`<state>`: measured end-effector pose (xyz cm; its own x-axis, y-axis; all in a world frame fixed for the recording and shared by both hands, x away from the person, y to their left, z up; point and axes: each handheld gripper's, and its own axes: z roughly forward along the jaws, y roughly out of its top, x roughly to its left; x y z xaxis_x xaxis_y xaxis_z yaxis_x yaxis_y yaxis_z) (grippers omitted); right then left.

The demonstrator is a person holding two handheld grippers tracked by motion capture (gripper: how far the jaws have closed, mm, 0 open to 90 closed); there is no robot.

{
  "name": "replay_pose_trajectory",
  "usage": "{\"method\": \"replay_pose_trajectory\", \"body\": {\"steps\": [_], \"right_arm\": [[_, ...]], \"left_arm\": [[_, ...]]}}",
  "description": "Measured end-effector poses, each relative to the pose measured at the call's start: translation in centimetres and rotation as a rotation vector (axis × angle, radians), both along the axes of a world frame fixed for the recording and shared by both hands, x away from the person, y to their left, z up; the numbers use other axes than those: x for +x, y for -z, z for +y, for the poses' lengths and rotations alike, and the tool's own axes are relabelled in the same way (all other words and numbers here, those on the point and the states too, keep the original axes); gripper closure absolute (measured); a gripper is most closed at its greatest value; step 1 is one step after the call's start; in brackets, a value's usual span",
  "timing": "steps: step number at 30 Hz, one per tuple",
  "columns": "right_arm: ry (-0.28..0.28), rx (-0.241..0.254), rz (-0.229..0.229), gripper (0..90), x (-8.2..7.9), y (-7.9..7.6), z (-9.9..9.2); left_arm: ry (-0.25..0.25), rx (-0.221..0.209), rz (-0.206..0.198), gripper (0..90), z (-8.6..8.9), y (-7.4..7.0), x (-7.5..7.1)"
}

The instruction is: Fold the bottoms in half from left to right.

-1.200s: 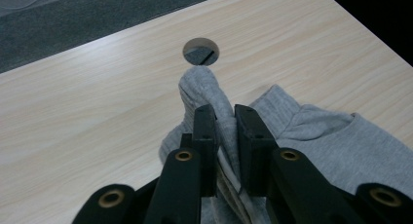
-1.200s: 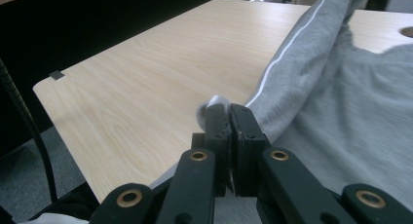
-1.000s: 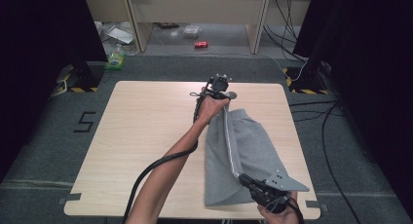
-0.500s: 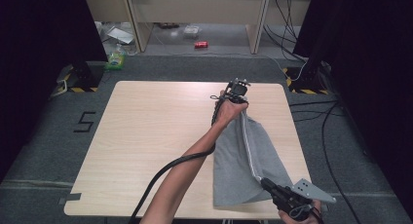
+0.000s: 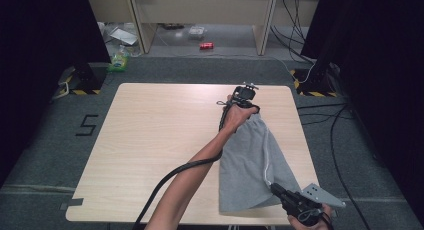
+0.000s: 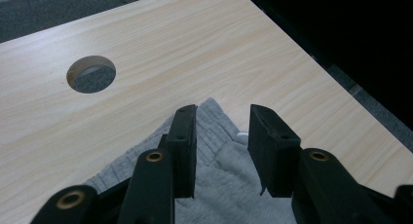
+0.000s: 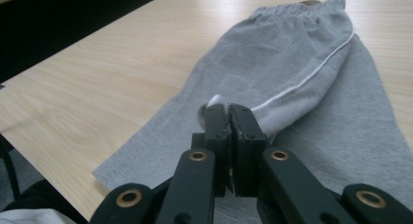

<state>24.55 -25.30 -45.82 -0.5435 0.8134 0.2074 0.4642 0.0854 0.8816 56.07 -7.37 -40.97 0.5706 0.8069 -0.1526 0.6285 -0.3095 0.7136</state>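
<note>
Grey shorts (image 5: 252,167) lay flat on the table (image 5: 150,140), toward its 4 o'clock corner, waistband at 12. My left gripper (image 6: 221,131), arm stretched to the waistband, had just been opening; its jaws stood apart over the cloth, pressing nothing. My right gripper (image 7: 229,118), at 5 o'clock, was clamped on the hem.

In the high view the right gripper (image 5: 278,190) is partly cut off by the bottom edge, along with the hand (image 5: 312,221) that holds it. The left hand (image 5: 237,115) covers the top end of the grey shorts (image 5: 250,165), so the waistband is hidden there. In the left gripper view the bottom edge cuts the shorts off. The small things on the floor (image 5: 200,52) beyond the table (image 5: 150,140) are too small to tell apart.
</note>
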Motion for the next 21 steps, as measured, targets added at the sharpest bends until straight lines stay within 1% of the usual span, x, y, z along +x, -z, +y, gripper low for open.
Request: {"method": "replay_pose_trajectory", "body": {"steps": [1,3,4,5,6,7,8,9,10,11,12,13,14,15,17,20,21], "right_arm": [[0.003,-0.002,0.003,87.0,0.0,0.1,-0.1],[0.010,-0.011,0.007,87.0,-0.1,0.1,-0.2],[0.010,-0.011,0.007,87.0,-0.1,0.1,-0.2],[0.020,-0.023,0.009,87.0,-0.2,0.3,-0.7],[0.020,-0.023,0.009,87.0,-0.2,0.3,-0.7],[0.038,-0.035,0.014,87.0,-0.3,0.6,-1.2],[0.038,-0.035,0.014,87.0,-0.3,0.6,-1.2],[0.056,-0.045,0.025,87.0,-0.3,0.8,-1.8],[0.062,-0.045,0.031,87.0,-0.4,0.9,-2.0],[0.076,-0.053,0.032,87.0,-0.3,1.0,-2.4],[0.076,-0.053,0.032,87.0,-0.3,1.0,-2.4],[0.089,-0.054,0.039,87.0,-0.2,1.1,-3.0],[0.092,-0.055,0.043,87.0,-0.3,1.2,-3.2],[0.096,-0.056,0.049,87.0,-0.3,1.2,-3.4],[0.101,-0.057,0.058,87.1,-0.4,1.4,-3.8],[0.102,-0.075,0.063,87.0,-0.5,1.6,-3.8],[0.102,-0.075,0.063,87.0,-0.5,1.6,-3.8]], "left_arm": [[0.001,0.001,0.000,62.0,0.2,-0.1,0.0],[0.002,0.019,-0.004,61.3,0.8,-0.2,-0.1],[0.002,0.019,-0.004,60.8,0.8,-0.2,-0.1],[0.007,0.032,-0.003,60.2,1.3,-0.2,-0.2],[0.007,0.032,-0.003,59.8,1.3,-0.2,-0.2],[0.009,0.039,-0.007,59.2,2.0,-0.3,-0.3],[0.009,0.039,-0.007,58.8,2.0,-0.3,-0.3],[0.010,0.052,-0.010,58.3,2.8,-0.2,-0.5],[0.010,0.052,-0.010,58.0,2.8,-0.2,-0.5],[0.009,0.058,-0.007,57.7,3.6,0.2,-0.7],[0.009,0.058,-0.007,57.2,3.6,0.2,-0.7],[0.002,0.054,-0.004,57.1,4.4,0.6,-0.8],[-0.001,0.056,0.000,57.0,4.8,0.8,-0.8],[-0.001,0.056,0.000,56.8,4.8,0.8,-0.8],[-0.014,0.063,0.010,56.4,6.1,1.3,-0.8],[-0.023,0.058,0.014,56.1,7.0,1.6,-0.8],[-0.023,0.058,0.014,56.0,7.0,1.6,-0.8]]}}
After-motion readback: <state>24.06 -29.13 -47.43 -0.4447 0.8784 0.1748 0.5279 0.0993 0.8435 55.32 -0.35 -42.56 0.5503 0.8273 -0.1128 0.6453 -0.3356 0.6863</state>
